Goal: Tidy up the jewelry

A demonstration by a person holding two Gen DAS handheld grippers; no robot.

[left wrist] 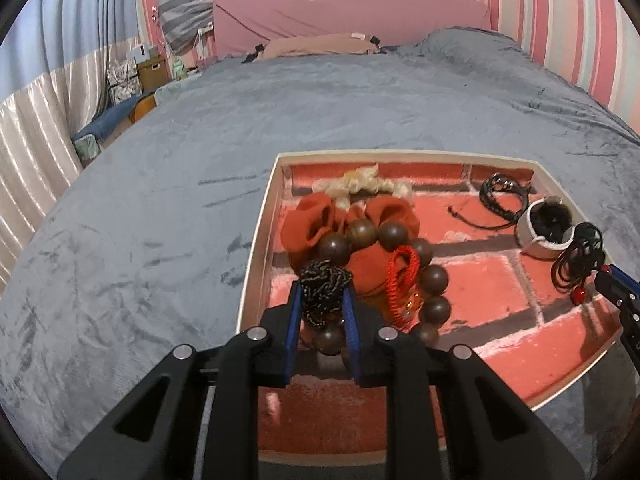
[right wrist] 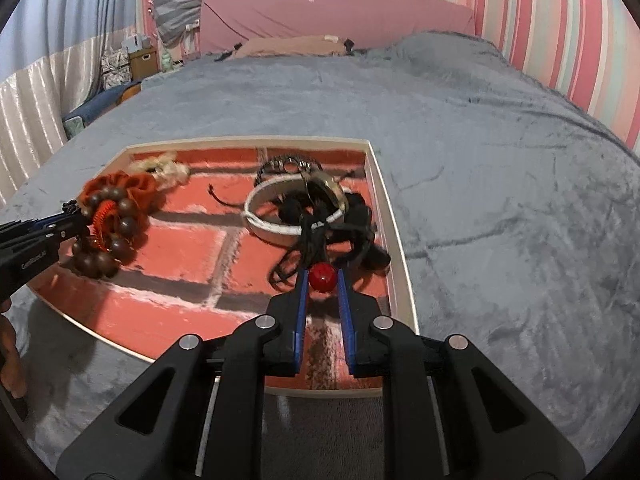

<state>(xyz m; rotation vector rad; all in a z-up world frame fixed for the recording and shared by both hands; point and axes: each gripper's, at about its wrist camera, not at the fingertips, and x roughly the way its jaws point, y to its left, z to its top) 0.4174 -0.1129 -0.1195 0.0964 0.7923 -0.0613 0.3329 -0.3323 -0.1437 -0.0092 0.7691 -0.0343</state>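
In the left wrist view my left gripper (left wrist: 323, 292) is shut on the black speckled cord knot of a dark wooden bead bracelet (left wrist: 434, 280), which hangs over the brick-patterned tray (left wrist: 260, 240). A red tassel cord (left wrist: 404, 280) hangs with the beads. In the right wrist view my right gripper (right wrist: 322, 276) is shut on the red bead of a black cord necklace (right wrist: 308, 236), above the tray's right side (right wrist: 388, 208). The left gripper (right wrist: 60, 220) and the bead bracelet (right wrist: 108, 240) show at the left there. The right gripper (left wrist: 616, 292) shows at the left wrist view's right edge.
In the tray lie an orange scrunchie (left wrist: 320, 224), a cream scrunchie (left wrist: 360, 184), a black braided bracelet (left wrist: 504, 192) and a white-banded watch (right wrist: 280, 228). The tray sits on a grey blanket (right wrist: 500, 200) on a bed. A hand (right wrist: 12, 360) is at the lower left.
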